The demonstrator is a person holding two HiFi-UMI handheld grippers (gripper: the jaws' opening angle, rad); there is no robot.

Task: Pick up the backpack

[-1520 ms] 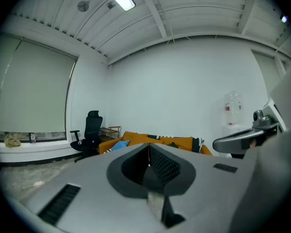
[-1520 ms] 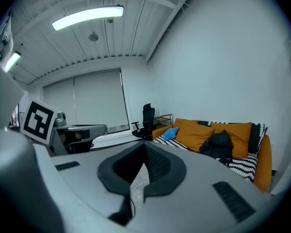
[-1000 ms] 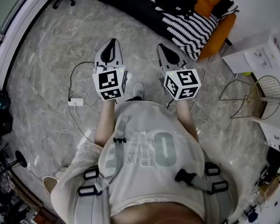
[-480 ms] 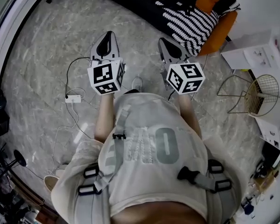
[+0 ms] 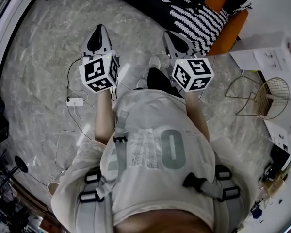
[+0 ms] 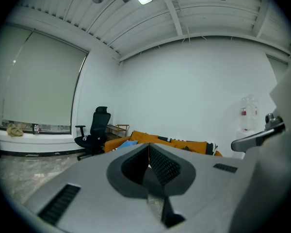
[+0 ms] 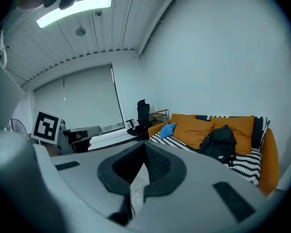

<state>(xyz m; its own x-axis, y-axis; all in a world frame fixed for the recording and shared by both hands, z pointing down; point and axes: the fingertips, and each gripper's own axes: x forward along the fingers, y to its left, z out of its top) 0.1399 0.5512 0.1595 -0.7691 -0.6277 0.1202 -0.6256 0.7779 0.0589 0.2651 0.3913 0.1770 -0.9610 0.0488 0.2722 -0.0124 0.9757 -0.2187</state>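
Observation:
The black backpack [image 7: 220, 142] stands upright on the sofa [image 7: 242, 130], leaning against orange cushions. It is well ahead of my right gripper [image 7: 145, 148] and to its right. My right gripper [image 5: 171, 37] is held level over the floor, jaws shut with nothing between them. At the same height on the left, my left gripper [image 5: 98, 31] is also shut and empty. In the left gripper view the shut left gripper [image 6: 149, 148] points toward the orange sofa [image 6: 157, 139]; the backpack does not show there.
A black-and-white striped blanket [image 5: 196, 19] covers the sofa's seat. A black office chair [image 6: 94, 131] stands left of the sofa. A white power strip [image 5: 75, 101] with cables lies on the marble floor. A wire-frame chair [image 5: 269, 98] and white cabinet [image 5: 262, 52] stand right.
Both grippers have moved forward toward the sofa, the left one also drifting left. The person has stepped forward; a shoe now shows between the arms.

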